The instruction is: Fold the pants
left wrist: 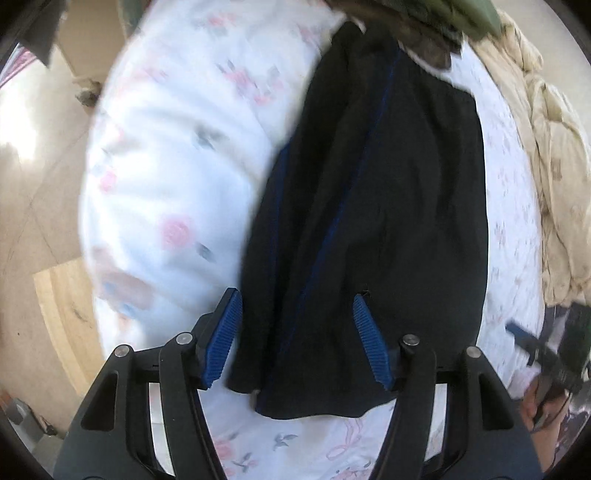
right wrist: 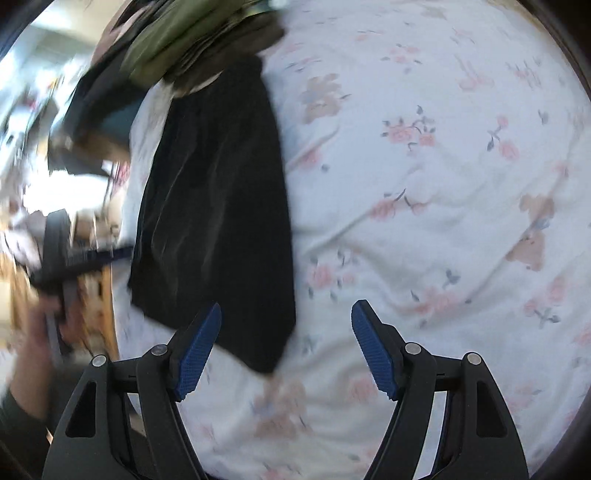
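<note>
1. The black pants [left wrist: 373,206] lie on a bed covered with a white sheet [left wrist: 173,166] printed with pink flowers. They are folded lengthwise into one long dark strip, with a thin blue seam line running along it.

2. In the left wrist view the strip runs from the near edge of the picture up to the far end of the bed, where its top meets a heap of green and brown clothes [left wrist: 424,22].

3. The left gripper [left wrist: 297,339] hangs over the near end of the pants. Its blue-padded fingers [left wrist: 221,343] stand apart and empty, the left pad at the edge of the fabric and the right pad above it. Neither pad presses on the cloth.

4. The right gripper [right wrist: 286,345] hangs over the sheet just beside the near corner of the pants [right wrist: 218,206]. Its fingers [right wrist: 373,354] are spread wide with nothing between them.

5. A crumpled cream blanket [left wrist: 546,155] lies along the right side of the bed in the left wrist view.

6. A pale floor [left wrist: 40,192] shows past the left edge of the bed.

7. The right wrist view is blurred on its left side; a hand [right wrist: 40,325] shows there, holding a dark handle.
</note>
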`<action>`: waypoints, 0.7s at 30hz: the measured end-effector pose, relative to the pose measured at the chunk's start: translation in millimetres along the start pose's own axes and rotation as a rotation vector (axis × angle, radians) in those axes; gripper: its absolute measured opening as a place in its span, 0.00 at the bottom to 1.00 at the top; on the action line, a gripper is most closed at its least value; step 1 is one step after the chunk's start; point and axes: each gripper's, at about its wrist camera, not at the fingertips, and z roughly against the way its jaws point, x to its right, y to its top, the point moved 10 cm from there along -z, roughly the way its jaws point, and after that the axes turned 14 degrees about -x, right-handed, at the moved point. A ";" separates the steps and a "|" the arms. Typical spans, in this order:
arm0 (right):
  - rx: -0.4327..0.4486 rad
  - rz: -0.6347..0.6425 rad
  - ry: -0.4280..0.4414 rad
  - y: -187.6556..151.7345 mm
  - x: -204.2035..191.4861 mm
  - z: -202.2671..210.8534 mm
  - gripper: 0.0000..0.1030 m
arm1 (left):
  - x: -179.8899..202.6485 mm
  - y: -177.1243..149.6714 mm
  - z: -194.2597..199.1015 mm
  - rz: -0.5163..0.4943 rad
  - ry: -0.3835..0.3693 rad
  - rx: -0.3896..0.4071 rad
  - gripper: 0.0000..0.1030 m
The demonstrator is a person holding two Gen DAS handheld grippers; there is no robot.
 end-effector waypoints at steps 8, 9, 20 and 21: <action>-0.081 0.020 0.020 7.4 -5.2 -46.7 0.64 | 6.9 -28.5 -30.7 -0.104 0.257 -0.093 0.55; -0.096 0.030 0.012 5.4 -7.2 -52.3 0.64 | 8.3 -30.1 -32.2 -0.110 0.257 -0.096 0.53; -0.046 0.053 0.054 2.4 -39.1 -76.2 0.06 | 35.2 -31.4 -29.5 -0.147 0.232 -0.048 0.05; -0.031 0.048 0.054 4.5 -39.9 -73.6 0.06 | 25.6 -34.4 -26.9 -0.132 0.216 -0.041 0.05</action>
